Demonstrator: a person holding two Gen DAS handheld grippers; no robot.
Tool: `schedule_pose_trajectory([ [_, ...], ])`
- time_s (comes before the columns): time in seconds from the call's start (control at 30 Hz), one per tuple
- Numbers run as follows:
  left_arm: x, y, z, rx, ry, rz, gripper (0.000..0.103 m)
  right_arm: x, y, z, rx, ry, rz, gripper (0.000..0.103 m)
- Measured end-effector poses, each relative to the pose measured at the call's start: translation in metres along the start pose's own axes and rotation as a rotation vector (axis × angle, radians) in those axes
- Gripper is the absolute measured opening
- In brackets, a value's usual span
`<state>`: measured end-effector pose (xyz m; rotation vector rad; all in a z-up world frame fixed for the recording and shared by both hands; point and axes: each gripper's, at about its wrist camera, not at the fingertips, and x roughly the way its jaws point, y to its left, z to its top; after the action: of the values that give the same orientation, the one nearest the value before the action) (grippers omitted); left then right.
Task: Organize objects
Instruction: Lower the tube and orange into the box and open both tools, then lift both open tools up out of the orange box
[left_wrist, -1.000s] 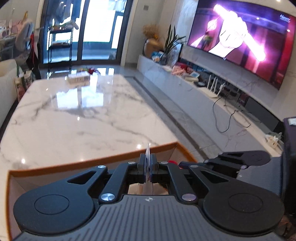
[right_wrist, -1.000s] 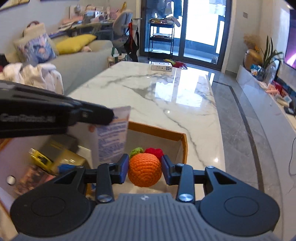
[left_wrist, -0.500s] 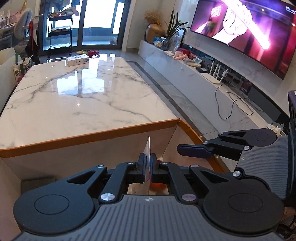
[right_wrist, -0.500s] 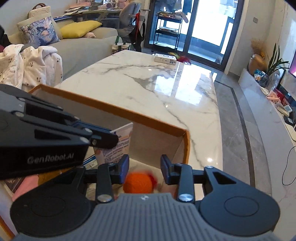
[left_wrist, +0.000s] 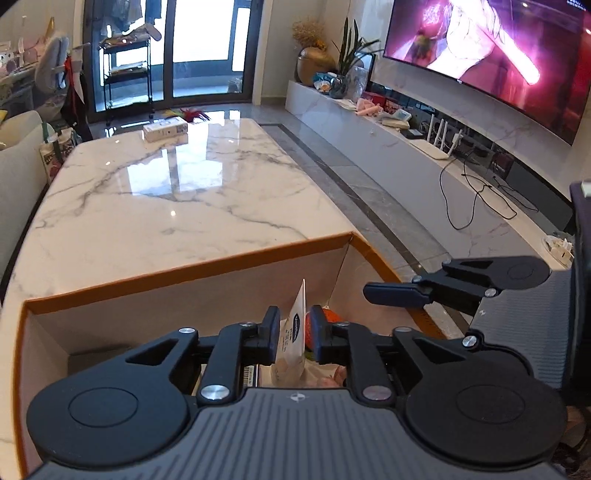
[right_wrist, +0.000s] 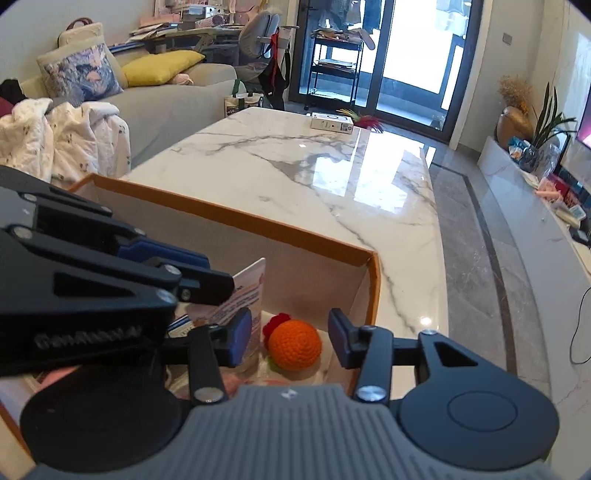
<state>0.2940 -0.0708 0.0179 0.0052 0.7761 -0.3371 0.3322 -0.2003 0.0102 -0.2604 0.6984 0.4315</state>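
An orange-rimmed cardboard box (left_wrist: 184, 273) (right_wrist: 295, 232) stands at the near end of the marble table (left_wrist: 166, 206). My left gripper (left_wrist: 294, 328) hangs over the box. Its jaws are opening, and a thin white packet (left_wrist: 297, 325) stands loose between the pads. The packet (right_wrist: 245, 291) leans upright inside the box. My right gripper (right_wrist: 290, 341) is also above the box with its jaws opening. An orange crochet ball (right_wrist: 294, 345) lies on the box floor below the gap, apart from both pads. One right finger (left_wrist: 391, 295) shows beside the left gripper.
A small white carton (left_wrist: 165, 129) (right_wrist: 331, 122) lies at the table's far end. A grey sofa (right_wrist: 166, 96) with cushions runs along the left. A low TV unit (left_wrist: 388, 147) and a cable run along the right. More items lie half hidden in the box.
The left jaws have parted from the packet they pinched. The right jaws released the orange ball, which dropped to the box floor, and then widened.
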Motion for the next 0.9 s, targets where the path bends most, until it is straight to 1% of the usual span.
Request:
schedule_pose_trajectory([
  [0.03, -0.004, -0.001, 0.0, 0.001, -0.009, 0.005, 0.034, -0.003, 0.001, -0.001, -0.002, -0.006, -0.003, 0.05],
  [0.07, -0.01, -0.002, 0.0, 0.003, -0.019, 0.013, 0.043, -0.007, 0.002, -0.003, -0.006, -0.015, -0.016, 0.057],
  [0.13, -0.021, -0.004, 0.001, 0.006, -0.046, 0.034, 0.055, -0.016, 0.006, -0.007, -0.012, -0.035, -0.026, 0.059],
  [0.27, -0.046, -0.007, 0.0, -0.001, -0.097, 0.062, 0.056, -0.037, 0.015, -0.016, -0.029, -0.08, -0.044, 0.067],
  [0.4, -0.077, -0.006, -0.007, -0.036, -0.147, 0.043, 0.059, -0.056, 0.023, -0.019, -0.042, -0.13, -0.096, 0.071],
  [0.47, -0.093, -0.004, -0.011, -0.049, -0.173, 0.043, 0.061, -0.068, 0.023, -0.023, 0.008, -0.153, -0.098, 0.075],
  [0.57, -0.12, -0.002, -0.019, -0.056, -0.225, 0.062, 0.064, -0.091, 0.022, -0.03, 0.121, -0.173, -0.047, 0.077],
  [0.6, -0.13, -0.002, -0.023, -0.065, -0.249, 0.073, 0.066, -0.102, 0.024, -0.032, 0.152, -0.191, -0.032, 0.077],
  [0.63, -0.14, -0.001, -0.029, -0.082, -0.274, 0.087, 0.071, -0.114, 0.026, -0.034, 0.176, -0.213, -0.023, 0.078],
  [0.7, -0.159, 0.0, -0.041, -0.112, -0.325, 0.114, 0.072, -0.143, 0.032, -0.036, 0.217, -0.272, -0.021, 0.08],
  [0.8, -0.192, -0.001, -0.059, -0.106, -0.398, 0.149, 0.072, -0.193, 0.045, -0.039, 0.259, -0.369, -0.03, 0.085],
  [0.83, -0.205, -0.003, -0.063, -0.098, -0.434, 0.161, 0.073, -0.209, 0.05, -0.04, 0.266, -0.396, -0.03, 0.088],
  [0.9, -0.231, -0.008, -0.072, -0.082, -0.524, 0.183, 0.079, -0.242, 0.06, -0.044, 0.278, -0.455, -0.04, 0.091],
])
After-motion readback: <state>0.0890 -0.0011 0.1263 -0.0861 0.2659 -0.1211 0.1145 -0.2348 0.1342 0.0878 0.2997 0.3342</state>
